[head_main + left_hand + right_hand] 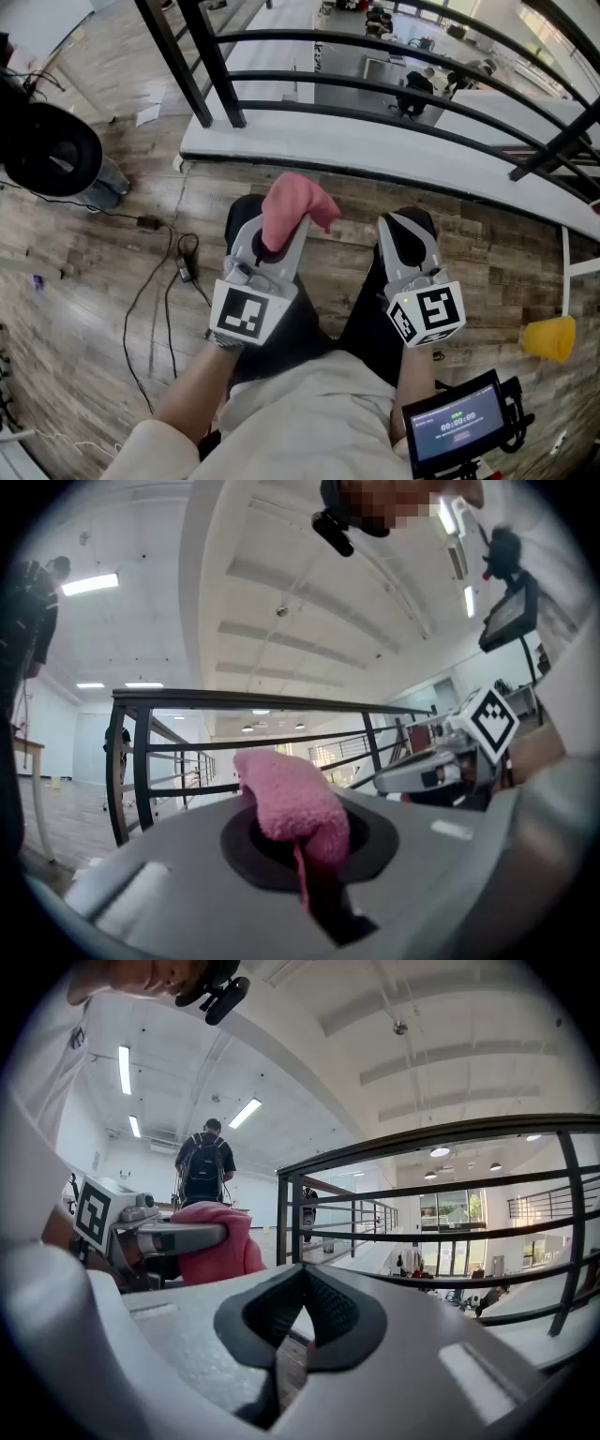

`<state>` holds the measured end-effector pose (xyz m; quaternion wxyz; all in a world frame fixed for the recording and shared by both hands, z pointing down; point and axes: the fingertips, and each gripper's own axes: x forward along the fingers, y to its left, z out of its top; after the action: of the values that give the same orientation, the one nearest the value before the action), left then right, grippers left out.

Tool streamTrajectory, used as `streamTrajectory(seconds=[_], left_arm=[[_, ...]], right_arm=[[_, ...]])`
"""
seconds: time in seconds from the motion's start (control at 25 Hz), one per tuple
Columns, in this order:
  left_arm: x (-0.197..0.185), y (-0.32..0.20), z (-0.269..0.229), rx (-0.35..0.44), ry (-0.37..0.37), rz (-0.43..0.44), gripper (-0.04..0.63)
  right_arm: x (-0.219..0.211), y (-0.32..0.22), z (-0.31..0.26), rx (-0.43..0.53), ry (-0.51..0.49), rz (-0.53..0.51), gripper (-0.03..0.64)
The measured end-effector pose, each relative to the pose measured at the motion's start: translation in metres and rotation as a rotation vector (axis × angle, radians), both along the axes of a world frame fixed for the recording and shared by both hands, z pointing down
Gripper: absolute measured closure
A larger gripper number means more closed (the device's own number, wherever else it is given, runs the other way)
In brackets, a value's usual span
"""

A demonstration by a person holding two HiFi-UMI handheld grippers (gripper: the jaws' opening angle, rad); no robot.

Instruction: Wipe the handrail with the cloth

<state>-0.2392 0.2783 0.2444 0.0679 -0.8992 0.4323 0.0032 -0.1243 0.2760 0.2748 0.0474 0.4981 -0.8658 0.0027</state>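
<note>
Grey-brown wood-plank floor (84, 234) underfoot, with a thin black cable and its power block (185, 269) trailing across at left. Along the far edge, a long white ledge (375, 150) under a black railing (214, 66). Beyond it and well below, a lower hall with pale furniture and people (414, 89). Small yellow thing (550, 337) on the floor at right. Overhead, a white beamed ceiling (281, 574) with bright strip lights (91, 583). Far off, daylit windows (455, 1211).

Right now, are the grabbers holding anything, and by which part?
The left gripper pinches the pink cloth by its lower edge; the right gripper, shut, holds nothing.
</note>
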Motion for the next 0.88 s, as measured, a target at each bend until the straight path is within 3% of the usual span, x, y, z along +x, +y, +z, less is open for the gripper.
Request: streamTrajectory(seconds=[0.4, 0.56, 0.68, 0.88], left_arm=[[-0.001, 0.001, -0.003, 0.001, -0.009, -0.002, 0.568], [-0.001, 0.001, -0.013, 0.010, 0.029, 0.001, 0.568], [-0.001, 0.003, -0.016, 0.017, 0.021, 0.000, 0.568], [-0.010, -0.027, -0.006, -0.003, 0.023, -0.048, 0.568]], right_arm=[[0.003, -0.002, -0.002, -0.011, -0.024, 0.009, 0.615], [0.002, -0.006, -0.011, -0.004, -0.049, 0.005, 0.615], [-0.008, -0.003, -0.013, 0.011, -0.019, -0.016, 0.615], [-0.009, -0.030, -0.002, -0.006, -0.021, -0.030, 0.615]])
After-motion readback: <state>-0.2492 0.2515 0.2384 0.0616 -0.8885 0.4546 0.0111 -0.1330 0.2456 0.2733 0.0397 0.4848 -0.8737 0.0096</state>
